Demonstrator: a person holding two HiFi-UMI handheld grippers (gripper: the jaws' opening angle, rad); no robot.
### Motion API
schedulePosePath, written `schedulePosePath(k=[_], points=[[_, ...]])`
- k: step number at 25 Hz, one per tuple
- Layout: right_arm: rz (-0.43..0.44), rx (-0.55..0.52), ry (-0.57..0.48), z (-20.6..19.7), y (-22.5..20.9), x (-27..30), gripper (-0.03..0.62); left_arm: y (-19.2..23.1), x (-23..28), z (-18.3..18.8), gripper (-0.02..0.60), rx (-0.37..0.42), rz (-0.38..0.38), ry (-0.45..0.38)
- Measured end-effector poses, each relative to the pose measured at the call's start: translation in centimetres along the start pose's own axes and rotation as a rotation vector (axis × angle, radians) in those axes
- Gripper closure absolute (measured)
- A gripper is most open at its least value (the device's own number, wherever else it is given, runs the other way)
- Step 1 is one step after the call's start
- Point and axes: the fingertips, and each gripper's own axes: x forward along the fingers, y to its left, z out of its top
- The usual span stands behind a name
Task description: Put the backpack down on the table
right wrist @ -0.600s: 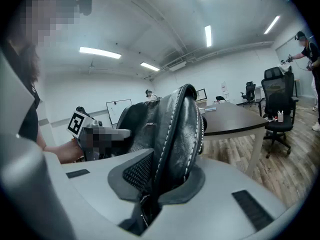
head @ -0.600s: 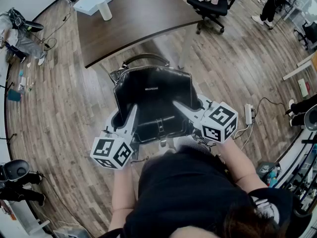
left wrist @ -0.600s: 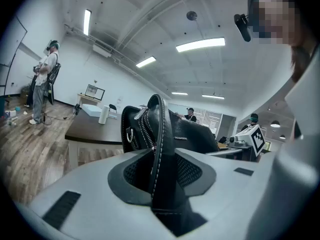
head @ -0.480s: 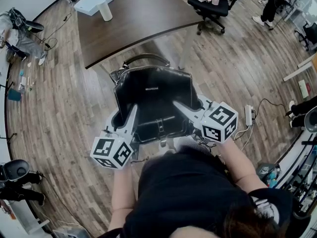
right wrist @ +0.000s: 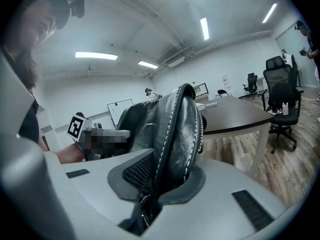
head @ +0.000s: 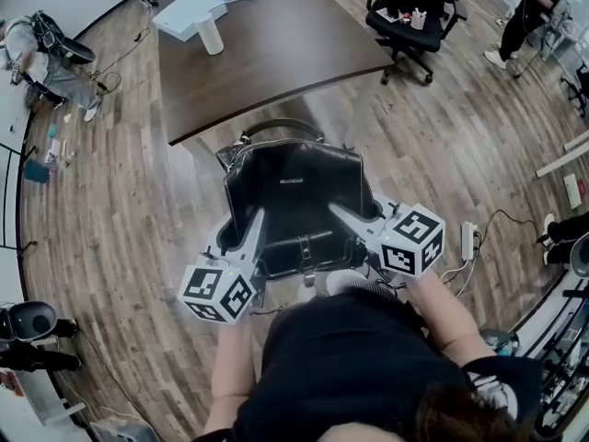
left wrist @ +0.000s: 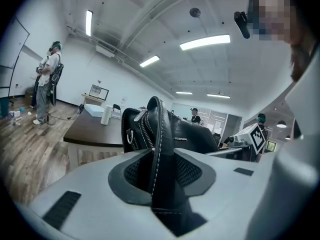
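I've edged the backpack (head: 293,184) nearer the table (head: 276,58). My left gripper (head: 256,221) clamps its left side, and my right gripper (head: 339,212) pinches the other.

The backpack (head: 294,187) hangs between the left tool (head: 258,215) and the right tool (head: 333,208), each clamped on one side, just short of the surface's (head: 285,53) near edge. A cup (head: 212,37) stands on its far-left corner; an office chair (head: 416,15) stands to its right.
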Motion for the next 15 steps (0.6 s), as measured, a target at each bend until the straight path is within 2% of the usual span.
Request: schedulePosePath(k=[15], points=[[0.069, -0.005, 0.0, 3.9, -6.9, 2.4, 0.537, 1.5, 6.7, 3.0, 0.446, 0.006, 0.078, -0.018]])
